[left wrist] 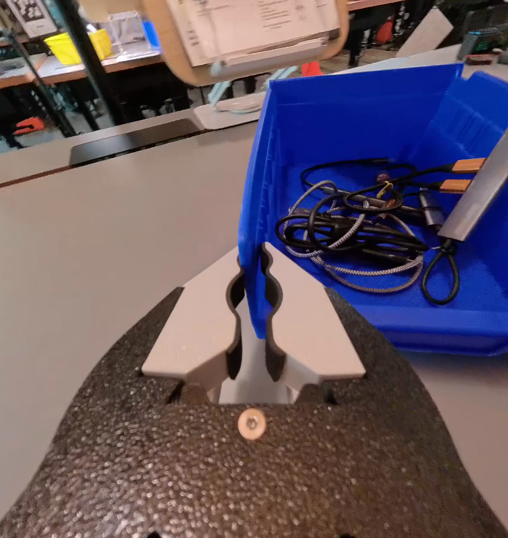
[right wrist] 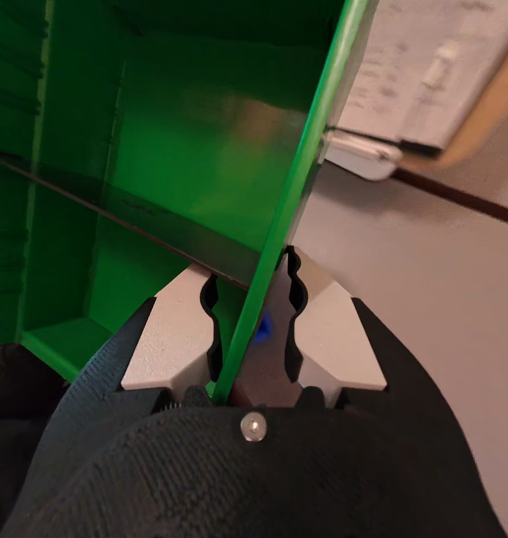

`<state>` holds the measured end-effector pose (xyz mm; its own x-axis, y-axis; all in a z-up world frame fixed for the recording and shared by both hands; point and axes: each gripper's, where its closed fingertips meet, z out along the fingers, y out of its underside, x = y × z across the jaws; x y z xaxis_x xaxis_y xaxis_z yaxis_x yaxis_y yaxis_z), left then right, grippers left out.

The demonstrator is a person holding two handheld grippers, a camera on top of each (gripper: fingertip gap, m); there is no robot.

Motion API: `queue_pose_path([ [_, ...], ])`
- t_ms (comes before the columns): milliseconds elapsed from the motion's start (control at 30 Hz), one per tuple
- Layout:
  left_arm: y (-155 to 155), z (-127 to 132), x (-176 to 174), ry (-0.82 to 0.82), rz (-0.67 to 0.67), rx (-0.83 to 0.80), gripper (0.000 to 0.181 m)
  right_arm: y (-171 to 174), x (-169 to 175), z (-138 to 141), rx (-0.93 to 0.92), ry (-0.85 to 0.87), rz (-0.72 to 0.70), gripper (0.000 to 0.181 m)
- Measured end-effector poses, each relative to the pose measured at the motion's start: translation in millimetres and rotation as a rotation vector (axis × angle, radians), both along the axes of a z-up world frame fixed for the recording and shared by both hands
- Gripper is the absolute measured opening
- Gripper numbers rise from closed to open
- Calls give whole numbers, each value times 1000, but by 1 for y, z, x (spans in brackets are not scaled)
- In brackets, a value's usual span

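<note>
My left gripper (left wrist: 252, 253) is shut on the left wall of a blue plastic bin (left wrist: 363, 122) that stands on the grey table (left wrist: 101, 247). In the bin lie tangled black and braided cables (left wrist: 348, 233) and a flat silver box (left wrist: 485, 186) with two orange plugs in it. My right gripper (right wrist: 249, 263) is shut on the side wall of a green plastic bin (right wrist: 174, 174); the wall runs slantwise between the pads. A black divider (right wrist: 159, 221) crosses the green bin, which shows nothing else inside. A bit of blue (right wrist: 264, 329) shows between the fingers.
A wooden clipboard with papers (left wrist: 247, 37) hangs close above the table's far edge; it also shows in the right wrist view (right wrist: 421, 72). A dark slot (left wrist: 130, 142) is set into the table behind. Workbenches with a yellow bin (left wrist: 69, 46) stand farther back. Some 35 cm of space lies between my two pairs of fingers.
</note>
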<state>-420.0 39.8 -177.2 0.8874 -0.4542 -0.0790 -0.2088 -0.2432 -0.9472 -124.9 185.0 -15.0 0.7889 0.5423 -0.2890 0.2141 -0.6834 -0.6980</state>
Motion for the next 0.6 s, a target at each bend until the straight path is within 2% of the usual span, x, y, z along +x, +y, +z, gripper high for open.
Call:
queue_pose_path([
  [67, 6, 0, -31, -37, 65, -25, 4, -12, 59, -24, -31, 5, -62, 46],
  [167, 13, 0, -81, -90, 175, -51, 2, -33, 137, -77, -93, 5, -159, 47],
  [300, 21, 0, -144, -120, 326, -58, 1, -55, 218, -153, -190, -50, -288, 47],
  [367, 27, 0, -170, -112, 386, -52, 1, -62, 242, -181, -238, -69, -324, 46],
  [433, 33, 0, -194, -108, 439, -48, 1, -63, 255, -196, -261, -79, -332, 46],
  [600, 57, 0, -239, -114, 533, -46, 2, -43, 265, -205, -265, -83, -312, 46],
])
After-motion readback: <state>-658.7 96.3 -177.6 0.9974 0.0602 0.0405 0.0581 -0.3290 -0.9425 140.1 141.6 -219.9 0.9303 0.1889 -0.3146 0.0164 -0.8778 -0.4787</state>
